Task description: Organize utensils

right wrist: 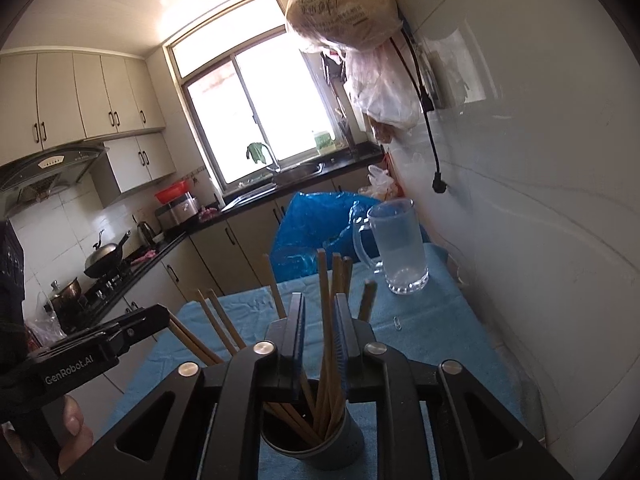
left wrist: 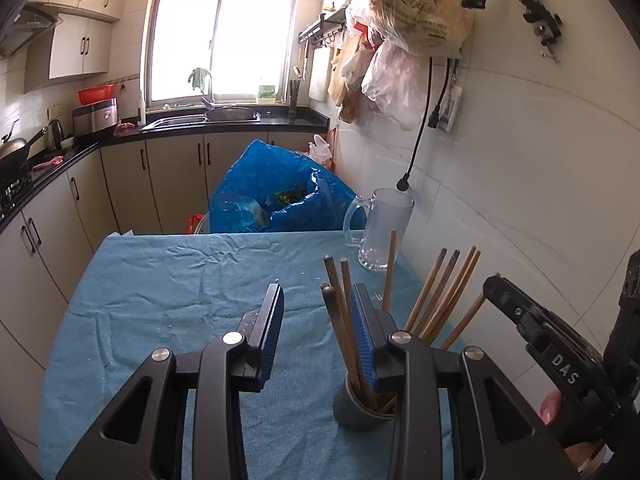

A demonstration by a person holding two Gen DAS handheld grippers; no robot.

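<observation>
The grey utensil cup (right wrist: 316, 440) sits on the blue towel (left wrist: 168, 288), its base cut off behind both grippers' frames. The left gripper (left wrist: 316, 320) stands open; a few wooden chopsticks (left wrist: 340, 320) lean just inside its right pad, without being pinched. The right gripper (right wrist: 320, 332) is slightly parted around one chopstick (right wrist: 325, 320) standing in the cup directly below; whether its pads touch it is unclear.

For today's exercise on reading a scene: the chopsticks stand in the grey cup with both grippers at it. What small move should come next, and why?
Probably lift both grippers straight up and away. The chopsticks already stand in the grey cup, and the right gripper and left gripper stand open around them, pressing nothing.
</observation>
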